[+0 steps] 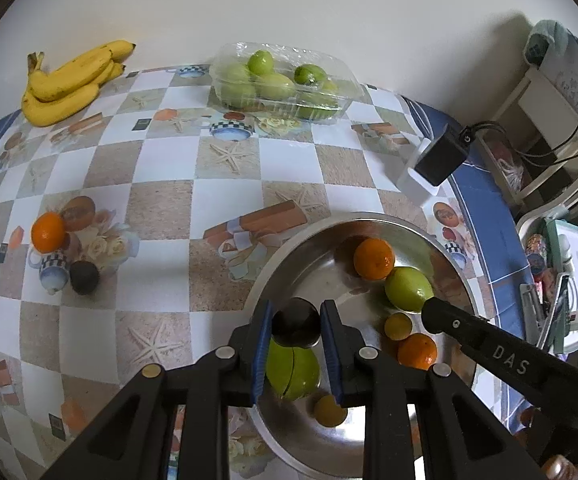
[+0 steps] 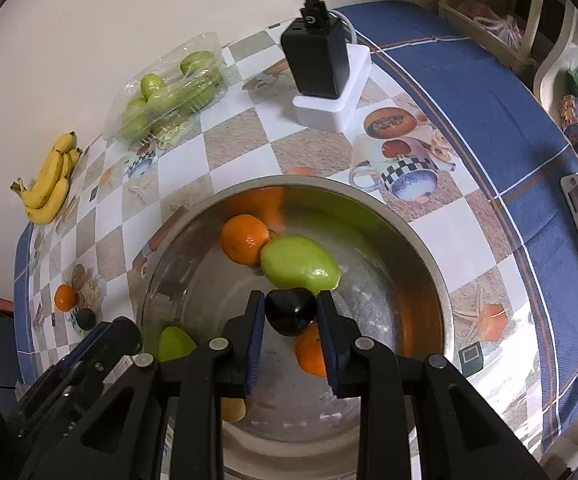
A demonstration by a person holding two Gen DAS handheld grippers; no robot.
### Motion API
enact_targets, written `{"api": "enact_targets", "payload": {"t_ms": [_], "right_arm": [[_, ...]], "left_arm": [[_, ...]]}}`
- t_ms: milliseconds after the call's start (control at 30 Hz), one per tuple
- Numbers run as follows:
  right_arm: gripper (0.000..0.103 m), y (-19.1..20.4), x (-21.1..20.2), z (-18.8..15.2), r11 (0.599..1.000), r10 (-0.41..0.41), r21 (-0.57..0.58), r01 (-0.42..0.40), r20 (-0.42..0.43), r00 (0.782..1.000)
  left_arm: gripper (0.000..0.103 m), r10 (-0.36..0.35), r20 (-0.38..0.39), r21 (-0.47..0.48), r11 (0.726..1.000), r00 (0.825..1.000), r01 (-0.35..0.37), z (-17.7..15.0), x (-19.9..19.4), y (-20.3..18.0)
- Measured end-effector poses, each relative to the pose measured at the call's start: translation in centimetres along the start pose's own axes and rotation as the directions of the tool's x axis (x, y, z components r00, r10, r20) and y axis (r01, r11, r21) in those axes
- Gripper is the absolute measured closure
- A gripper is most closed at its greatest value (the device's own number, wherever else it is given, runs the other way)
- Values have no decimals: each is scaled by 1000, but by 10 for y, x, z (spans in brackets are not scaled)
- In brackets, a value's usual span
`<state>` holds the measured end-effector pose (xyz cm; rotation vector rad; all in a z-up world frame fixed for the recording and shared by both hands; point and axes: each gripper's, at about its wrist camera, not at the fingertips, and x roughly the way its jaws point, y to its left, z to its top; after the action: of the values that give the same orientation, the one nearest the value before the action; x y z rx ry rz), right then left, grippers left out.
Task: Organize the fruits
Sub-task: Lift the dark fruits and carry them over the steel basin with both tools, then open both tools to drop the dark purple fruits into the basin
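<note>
Over the bowl point(image 2: 429, 248), each claw point(image 1: 296, 316) point(image 2: 291, 304) is clamped on 1 dark fruit point(image 1: 296, 322) point(image 2: 290, 311); an orange point(image 1: 48, 232) and another dark fruit point(image 1: 84, 277) wait on the counter point(image 1: 161, 208).

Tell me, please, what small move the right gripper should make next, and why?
Probably open the right gripper and let its dark fruit drop. The fruit is clamped between the pads directly above the steel bowl, where an orange and a green fruit already lie, so releasing it here should add it to the collected fruit.
</note>
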<state>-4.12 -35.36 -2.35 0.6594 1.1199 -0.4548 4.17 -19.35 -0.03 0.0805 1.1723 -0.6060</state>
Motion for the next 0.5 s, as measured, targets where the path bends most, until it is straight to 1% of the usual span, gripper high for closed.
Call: {"api": "enact_targets", "payload": {"t_ms": [133, 367, 500], "right_arm": [[76, -5, 2, 1, 1000, -20, -2, 20, -6, 1000], [75, -7, 5, 0, 1000, -15, 3, 16, -21, 1000], [75, -6, 6, 1, 1000, -18, 2, 18, -23, 1000]], "left_arm": [[77, -3, 5, 13, 1000, 1000, 3, 1, 6, -5], [76, -8, -12, 8, 1000, 1000, 8, 0, 20, -9], [76, -9, -6, 5, 1000, 1000, 9, 1, 20, -9]]}}
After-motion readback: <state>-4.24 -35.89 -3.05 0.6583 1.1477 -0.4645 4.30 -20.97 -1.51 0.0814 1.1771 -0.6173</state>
